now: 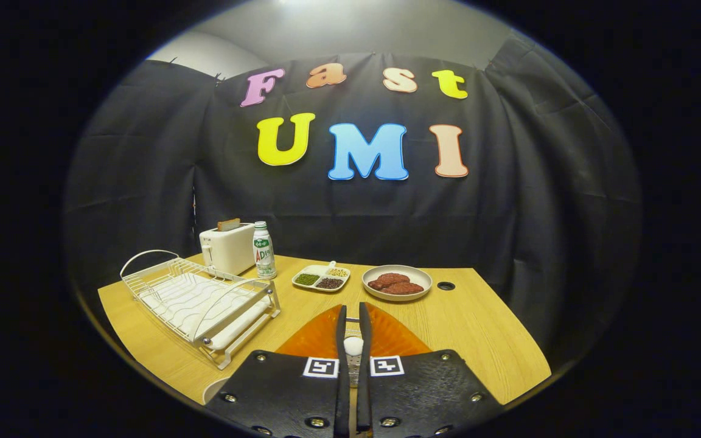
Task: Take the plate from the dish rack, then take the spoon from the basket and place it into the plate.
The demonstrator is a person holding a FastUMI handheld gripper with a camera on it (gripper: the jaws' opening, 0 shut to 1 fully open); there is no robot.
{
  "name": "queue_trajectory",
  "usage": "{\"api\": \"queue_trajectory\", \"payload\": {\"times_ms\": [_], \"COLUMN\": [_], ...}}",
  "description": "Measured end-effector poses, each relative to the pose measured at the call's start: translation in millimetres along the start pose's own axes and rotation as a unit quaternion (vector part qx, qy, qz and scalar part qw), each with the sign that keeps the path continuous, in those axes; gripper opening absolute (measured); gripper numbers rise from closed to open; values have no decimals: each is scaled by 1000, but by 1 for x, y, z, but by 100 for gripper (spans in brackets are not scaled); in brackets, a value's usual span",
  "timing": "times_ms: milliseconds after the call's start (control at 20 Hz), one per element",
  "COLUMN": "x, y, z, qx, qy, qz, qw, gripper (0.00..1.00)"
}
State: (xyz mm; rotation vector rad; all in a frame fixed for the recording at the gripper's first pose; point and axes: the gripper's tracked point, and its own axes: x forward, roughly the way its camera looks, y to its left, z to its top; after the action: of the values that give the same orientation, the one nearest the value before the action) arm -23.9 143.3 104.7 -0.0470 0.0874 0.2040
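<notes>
Wood-grain table [484,340]: we find a pale tabletop with a small round hole [446,285] near its far edge.
Black cloth wall [539,201]: we note it hangs behind the table, with a grey ceiling above.
Dish rack [198,301]: white wire, to the left of the fingers; we see no plate in its slots.
Orange plate [387,337]: it lies flat beneath the fingers, largely covered by them.
Toaster [227,248]: white, behind the rack, a slice standing in its slot.
Bowl [397,283]: beyond the fingers, holding reddish-brown pieces.
Divided tray [321,278]: beside the bowl, with green, dark and pale fillings.
Bottle [263,250]: upright, just beside the toaster.
Gripper [352,316]: fingers nearly together over the plate.
Spoon [353,348]: we make out a white rounded end and a perforated metal part in the narrow gap; whether both fingers press it, we cannot tell.
</notes>
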Motion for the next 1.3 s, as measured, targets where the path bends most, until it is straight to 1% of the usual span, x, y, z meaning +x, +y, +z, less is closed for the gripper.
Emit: {"api": "queue_trajectory", "payload": {"times_ms": [300,650,850,950,1100,1300], "x": [-22,-44,-60,-67,-82,-93], "y": [-7,-9,-11,-9,-3,16], "z": [26,53,68,70,72,54], "qx": [2,-7,-13,-11,-24,-26], "qy": [4,17,19,26,36,72], "qz": [-10,-9,-24,-30,-35,-18], "qw": [1000,1000,999,999,998,997], "gripper": [5,5,5,5,5,5]}}
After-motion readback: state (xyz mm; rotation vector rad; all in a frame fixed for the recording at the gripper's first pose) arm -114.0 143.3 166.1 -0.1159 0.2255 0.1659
